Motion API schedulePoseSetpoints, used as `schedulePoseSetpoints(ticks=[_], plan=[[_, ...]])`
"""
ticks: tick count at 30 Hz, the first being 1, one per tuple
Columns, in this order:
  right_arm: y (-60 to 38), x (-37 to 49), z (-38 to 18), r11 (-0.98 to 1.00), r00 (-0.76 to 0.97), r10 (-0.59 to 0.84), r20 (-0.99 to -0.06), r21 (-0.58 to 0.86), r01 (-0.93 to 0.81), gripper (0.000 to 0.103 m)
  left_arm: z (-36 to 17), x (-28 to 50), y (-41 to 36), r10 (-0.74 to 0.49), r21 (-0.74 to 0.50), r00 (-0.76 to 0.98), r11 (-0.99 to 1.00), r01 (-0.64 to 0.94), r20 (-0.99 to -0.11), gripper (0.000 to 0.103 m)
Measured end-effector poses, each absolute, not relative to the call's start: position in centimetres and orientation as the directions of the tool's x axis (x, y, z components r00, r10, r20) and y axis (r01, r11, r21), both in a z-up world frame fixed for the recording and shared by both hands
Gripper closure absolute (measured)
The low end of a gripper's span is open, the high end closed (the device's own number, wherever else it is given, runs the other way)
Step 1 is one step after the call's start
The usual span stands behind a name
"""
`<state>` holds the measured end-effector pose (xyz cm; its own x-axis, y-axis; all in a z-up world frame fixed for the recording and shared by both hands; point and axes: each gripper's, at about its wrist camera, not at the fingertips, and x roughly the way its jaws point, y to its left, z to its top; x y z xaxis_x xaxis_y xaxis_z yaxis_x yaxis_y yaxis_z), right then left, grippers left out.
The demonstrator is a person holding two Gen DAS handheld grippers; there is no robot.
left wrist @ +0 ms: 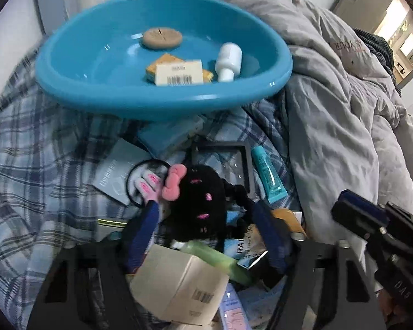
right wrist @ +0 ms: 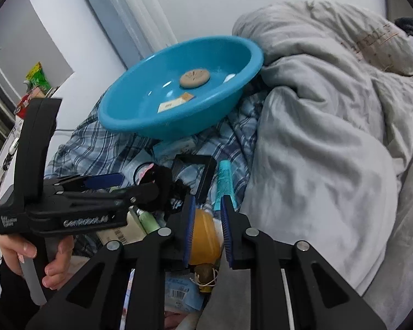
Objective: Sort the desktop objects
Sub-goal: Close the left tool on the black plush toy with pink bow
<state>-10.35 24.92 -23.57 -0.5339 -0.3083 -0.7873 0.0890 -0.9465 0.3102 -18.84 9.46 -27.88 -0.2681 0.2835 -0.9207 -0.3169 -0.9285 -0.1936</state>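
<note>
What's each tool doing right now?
Left tool: open, straddling the black plush toy; grip unclear.
Right tool: closed, holding nothing.

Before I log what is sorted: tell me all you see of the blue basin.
The blue basin is a round, glossy, plastic-looking tub, sitting tilted on the plaid bedding beside the grey duvet. Inside lie a tan disc, a white bottle on its side and a barcoded white box on a yellow pack.

You see soft, even indoor light — small glints on the blue basin [left wrist: 68,66], fisheye-curved dark corners around it, foreground slightly blurred.
</note>
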Motion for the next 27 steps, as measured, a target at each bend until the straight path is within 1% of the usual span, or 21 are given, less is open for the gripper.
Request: schedulePoseSetpoints(ticks=[4,8,13,16,17,18,20,23,27], plan=[[24.6,-10.5,-24.1,-0.946,-0.513,-0.313,-0.799,0.312,0.091,0.086,-29.1,-19.3,9.7,0.258,-0.172,-0.251,-0.932,-0.318,-0.933,0.035],[24.7,-10.5,-24.1,-0.944,-0.511,-0.317,-0.799,0.315,0.095,0.086,-29.9,-19.6,9.7,0.257,-0.178,-0.231,-0.933,-0.314,-0.938,0.035],[25.4,-10.2,-23.4,-0.943,-0.531,-0.315,-0.787,0.323,0.080,0.086,-31.3,-20.7,9.9,0.226,-0.156,-0.208,-0.939,-0.307,-0.952,0.035],[25.6,-10.1,-22.7,-0.944,-0.552,-0.310,-0.774,0.318,0.085,0.086,-31.6,-21.2,9.7,0.234,-0.171,-0.210,-0.944,-0.282,-0.949,0.035],[25.5,-10.2,-22.8,-0.945,-0.550,-0.309,-0.776,0.315,0.087,0.086,-31.6,-21.3,9.6,0.241,-0.180,-0.209,-0.945,-0.274,-0.948,0.043],[25.5,-10.3,-23.1,-0.946,-0.543,-0.309,-0.781,0.313,0.087,0.086,-31.7,-21.4,9.6,0.245,-0.186,-0.205,-0.945,-0.269,-0.948,0.059],[25.5,-10.4,-23.6,-0.945,-0.529,-0.309,-0.791,0.319,0.075,0.086,-31.7,-21.5,9.6,0.250,-0.193,-0.195,-0.943,-0.271,-0.949,0.060],[26.1,-10.2,-23.2,-0.935,-0.546,-0.324,-0.772,0.349,0.062,0.086,-31.4,-21.3,9.7,0.251,-0.187,-0.206,-0.940,-0.285,-0.946,0.060],[26.1,-10.3,-23.0,-0.940,-0.551,-0.314,-0.773,0.333,0.068,0.086,-30.8,-20.8,9.2,0.261,-0.197,-0.223,-0.942,-0.274,-0.939,0.064]])
